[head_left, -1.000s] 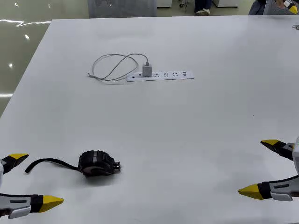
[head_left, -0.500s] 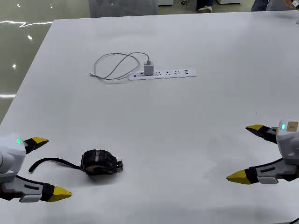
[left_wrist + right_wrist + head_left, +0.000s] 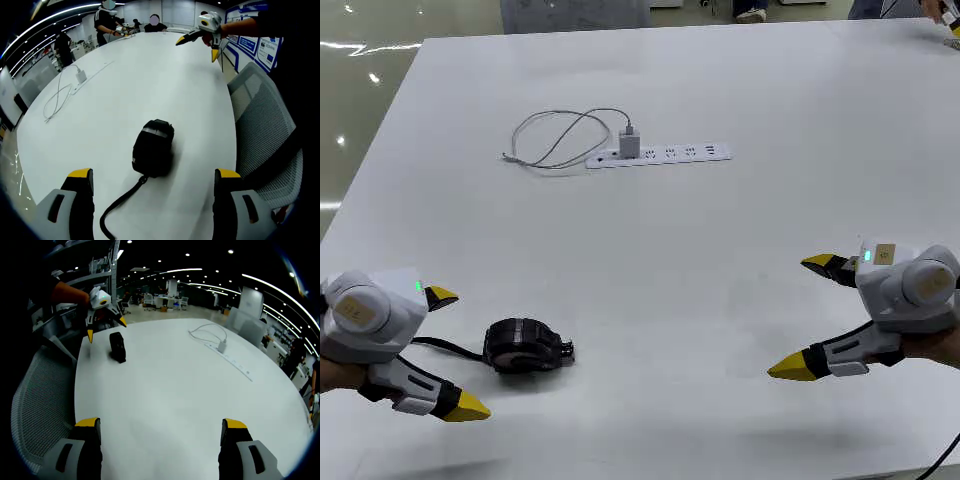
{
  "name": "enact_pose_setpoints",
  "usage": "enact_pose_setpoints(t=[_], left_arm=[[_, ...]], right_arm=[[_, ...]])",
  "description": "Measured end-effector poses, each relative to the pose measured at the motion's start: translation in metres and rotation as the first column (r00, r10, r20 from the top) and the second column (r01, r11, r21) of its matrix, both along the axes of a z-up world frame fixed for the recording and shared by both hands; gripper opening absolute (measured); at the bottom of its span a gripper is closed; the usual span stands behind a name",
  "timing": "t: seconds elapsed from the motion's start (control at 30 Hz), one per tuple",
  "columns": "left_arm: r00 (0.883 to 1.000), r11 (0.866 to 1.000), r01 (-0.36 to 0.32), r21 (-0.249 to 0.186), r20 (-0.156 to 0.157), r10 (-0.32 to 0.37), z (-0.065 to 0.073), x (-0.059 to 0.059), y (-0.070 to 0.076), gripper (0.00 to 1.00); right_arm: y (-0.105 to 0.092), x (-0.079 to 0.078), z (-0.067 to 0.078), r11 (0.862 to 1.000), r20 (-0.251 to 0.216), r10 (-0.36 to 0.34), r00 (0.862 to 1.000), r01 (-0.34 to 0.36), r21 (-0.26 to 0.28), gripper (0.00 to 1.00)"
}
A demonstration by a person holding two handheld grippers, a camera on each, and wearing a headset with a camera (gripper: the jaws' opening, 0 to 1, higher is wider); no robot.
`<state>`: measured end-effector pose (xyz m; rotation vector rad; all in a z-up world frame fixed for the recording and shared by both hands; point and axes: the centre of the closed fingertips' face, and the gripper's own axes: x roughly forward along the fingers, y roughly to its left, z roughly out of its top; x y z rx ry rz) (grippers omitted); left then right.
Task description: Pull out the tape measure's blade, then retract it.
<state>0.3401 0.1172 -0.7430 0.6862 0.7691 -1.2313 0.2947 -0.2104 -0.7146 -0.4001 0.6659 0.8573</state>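
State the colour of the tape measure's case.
Black tape measure, grey band across it; best in the left gripper view.

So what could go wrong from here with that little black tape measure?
The left gripper holds its open jaws either side of the strap, short of the tape measure. Closing now might pinch the strap rather than the case. The tape measure also lies loose on the smooth table, so a nudge could make it skid.
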Motion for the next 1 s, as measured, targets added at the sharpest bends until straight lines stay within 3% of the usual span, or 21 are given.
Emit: enact_pose_setpoints(t=[0.1,0.27,0.4,0.43,0.5,0.7,0.77,0.93,1.0], left_arm=[[0.999,0.999,0.038,0.039,0.017,-0.038,-0.003,0.002,-0.003,0.99],[0.999,0.998,0.054,0.037,-0.001,-0.054,-0.003,0.003,-0.014,0.99],[0.996,0.993,0.088,0.082,0.009,-0.089,-0.010,0.004,-0.014,0.95],[0.995,0.991,0.095,0.098,0.006,-0.096,-0.013,0.005,-0.014,0.91],[0.994,0.988,0.104,0.111,-0.033,-0.101,-0.018,0.002,-0.015,0.82],[0.992,0.981,0.126,0.145,-0.028,-0.123,-0.030,0.009,-0.020,0.65],[0.992,0.980,0.129,0.149,-0.037,-0.125,-0.032,0.010,-0.022,0.64],[0.988,0.980,0.152,0.128,-0.043,-0.147,-0.030,0.011,-0.033,0.45],[0.986,0.979,0.167,0.117,-0.031,-0.164,-0.029,0.013,-0.038,0.36]], right_arm=[[0.007,0.003,0.000,1.000,0.000,0.019,1.000,-0.019,-0.003,0.99],[0.018,0.009,-0.004,0.999,-0.010,0.043,0.999,-0.043,0.001,0.99],[0.028,0.013,-0.011,0.998,-0.017,0.066,0.998,-0.066,0.002,0.99],[0.033,0.013,-0.012,0.997,-0.022,0.074,0.997,-0.074,0.002,0.99],[0.039,0.016,-0.016,0.996,-0.025,0.091,0.996,-0.091,0.004,0.99],[0.061,0.021,-0.022,0.991,-0.031,0.131,0.991,-0.131,0.011,0.99],[0.068,0.022,-0.023,0.990,-0.030,0.142,0.989,-0.141,0.021,0.99],[0.085,0.024,-0.027,0.987,-0.035,0.160,0.986,-0.159,0.032,0.99],[0.093,0.025,-0.028,0.984,-0.034,0.175,0.984,-0.174,0.034,0.99]])
